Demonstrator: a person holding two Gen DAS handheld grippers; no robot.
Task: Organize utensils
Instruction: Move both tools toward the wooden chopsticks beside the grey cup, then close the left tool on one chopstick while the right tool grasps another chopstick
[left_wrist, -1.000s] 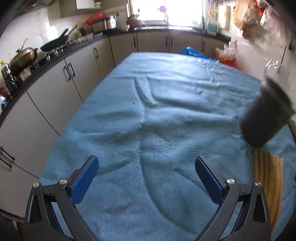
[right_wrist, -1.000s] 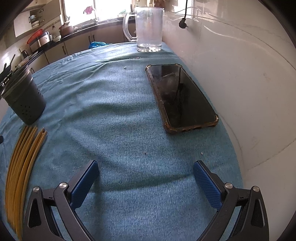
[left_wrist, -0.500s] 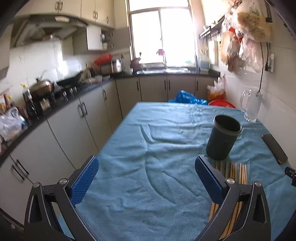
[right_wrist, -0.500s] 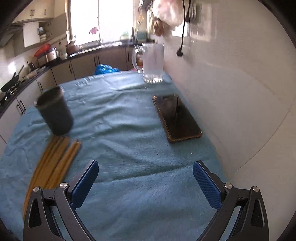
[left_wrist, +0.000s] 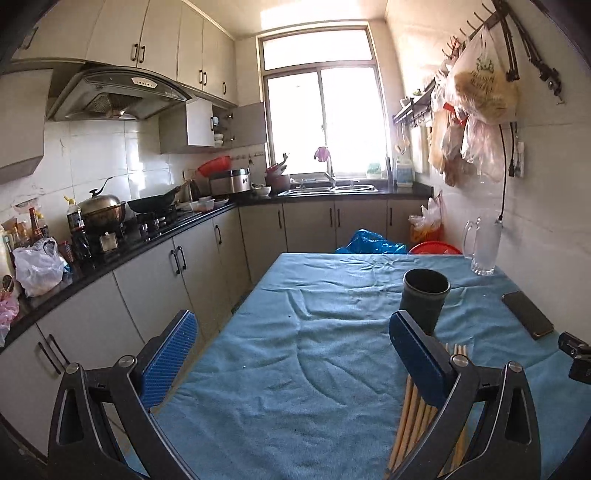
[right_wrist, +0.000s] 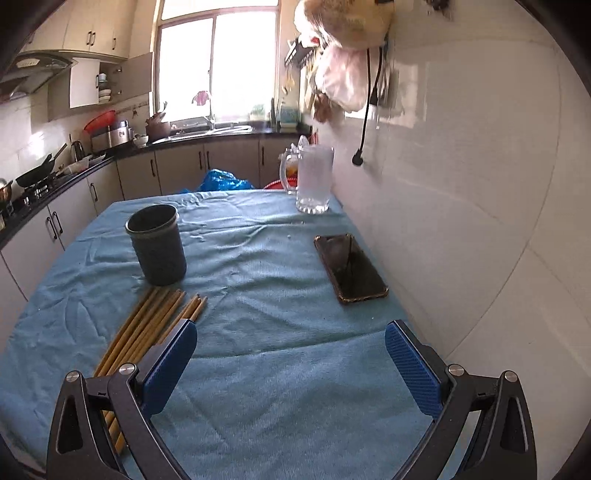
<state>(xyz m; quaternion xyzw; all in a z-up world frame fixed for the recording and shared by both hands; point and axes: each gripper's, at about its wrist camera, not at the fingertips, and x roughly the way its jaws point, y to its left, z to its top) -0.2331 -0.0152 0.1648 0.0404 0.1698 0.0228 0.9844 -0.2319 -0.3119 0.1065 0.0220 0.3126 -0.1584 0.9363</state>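
- My left gripper (left_wrist: 291, 354) hangs above the near end of the table, blue-padded jaws spread wide, nothing between them.
- My right gripper (right_wrist: 290, 363) is the same story: jaws wide apart, only wrinkled blue towel cloth (right_wrist: 280, 295) showing in the gap.
- The bundle of long yellow-brown wooden chopsticks (right_wrist: 155, 325) lies flat on the cloth, its far tips just in front of the dark grey round utensil cup (right_wrist: 157, 245).
- That cup stands upright, mouth open (I cannot see down to its bottom from either camera).
- In the left view the chopsticks (left_wrist: 413, 417) run under my right-hand finger (left_wrist: 419, 360), partly hidden by it.
- Off to the right, by the white tiled wall, a black phone in a brown case (right_wrist: 351, 267) lies flat, well apart from the chopsticks.
- A clear glass handled mug (right_wrist: 312, 179) stands at the table's far corner.
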